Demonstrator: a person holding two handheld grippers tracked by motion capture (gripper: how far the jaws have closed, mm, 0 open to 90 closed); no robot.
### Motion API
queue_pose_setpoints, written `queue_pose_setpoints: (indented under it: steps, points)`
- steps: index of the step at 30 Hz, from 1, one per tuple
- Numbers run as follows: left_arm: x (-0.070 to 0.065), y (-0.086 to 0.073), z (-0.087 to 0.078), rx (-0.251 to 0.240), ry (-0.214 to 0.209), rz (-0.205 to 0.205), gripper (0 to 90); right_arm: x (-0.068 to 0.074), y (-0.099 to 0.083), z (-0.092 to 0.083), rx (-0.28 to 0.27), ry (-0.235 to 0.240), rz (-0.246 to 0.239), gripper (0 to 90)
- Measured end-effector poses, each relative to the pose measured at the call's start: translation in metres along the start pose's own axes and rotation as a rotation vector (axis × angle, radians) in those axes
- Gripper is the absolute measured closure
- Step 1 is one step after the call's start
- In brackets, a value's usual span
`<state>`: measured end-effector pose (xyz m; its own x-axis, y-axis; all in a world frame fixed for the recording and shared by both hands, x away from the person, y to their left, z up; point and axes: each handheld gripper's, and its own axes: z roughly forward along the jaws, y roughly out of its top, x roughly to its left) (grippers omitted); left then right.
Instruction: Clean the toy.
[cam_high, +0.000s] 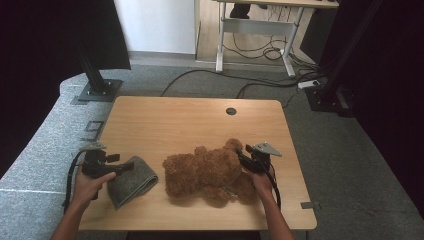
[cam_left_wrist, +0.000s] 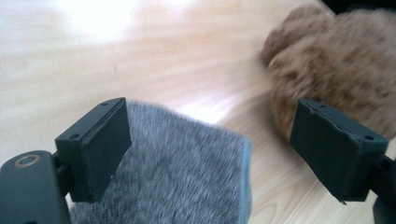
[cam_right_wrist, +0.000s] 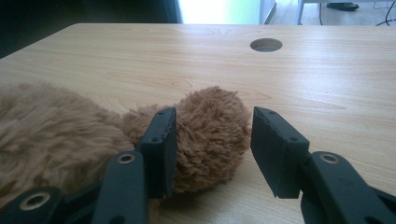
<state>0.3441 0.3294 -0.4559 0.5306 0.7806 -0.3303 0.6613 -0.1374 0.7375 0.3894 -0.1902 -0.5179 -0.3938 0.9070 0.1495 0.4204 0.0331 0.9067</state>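
Left gripper (cam_high: 125, 165): jaws wide apart, above the near-left end of the grey cloth (cam_high: 131, 181), nothing gripped. The cloth lies folded at the table's (cam_high: 175, 120) near-left. Just right of it lies the brown teddy (cam_high: 205, 170). Right gripper (cam_high: 243, 156): jaws part open around a rounded limb (cam_right_wrist: 210, 135) of the teddy, one pad touching the fur, the other clear.

Brown teddy bear (cam_high: 207, 172) beside folded grey cloth (cam_high: 132, 181).
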Motion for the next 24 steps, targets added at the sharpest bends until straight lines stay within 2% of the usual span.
queue_pose_setpoints:
  steps: [4, 8, 13, 17, 21, 24]
  points:
    - [-0.01, 0.008, 0.003, -0.014, -0.034, 0.011, 12.3, -0.001, 0.0, -0.001, -0.003, -0.001, 0.001, 50.5]
    - [-0.027, 0.014, 0.017, -0.003, -0.073, 0.044, 13.9, -0.001, 0.001, -0.003, -0.006, 0.001, 0.002, 50.4]
    - [-0.054, 0.017, 0.042, 0.045, -0.123, 0.097, 14.3, -0.002, 0.003, -0.011, -0.018, 0.007, 0.0, 48.4]
    - [-0.079, 0.018, 0.061, 0.078, -0.171, 0.139, 14.4, -0.006, 0.003, -0.024, -0.028, 0.02, 0.007, 46.0]
    - [-0.096, 0.015, 0.077, 0.119, -0.195, 0.18, 14.4, -0.008, 0.0, -0.041, -0.017, 0.049, -0.004, 43.6]
    - [-0.104, 0.012, 0.09, 0.158, -0.189, 0.199, 14.4, -0.009, -0.004, -0.054, -0.002, 0.084, -0.009, 41.1]
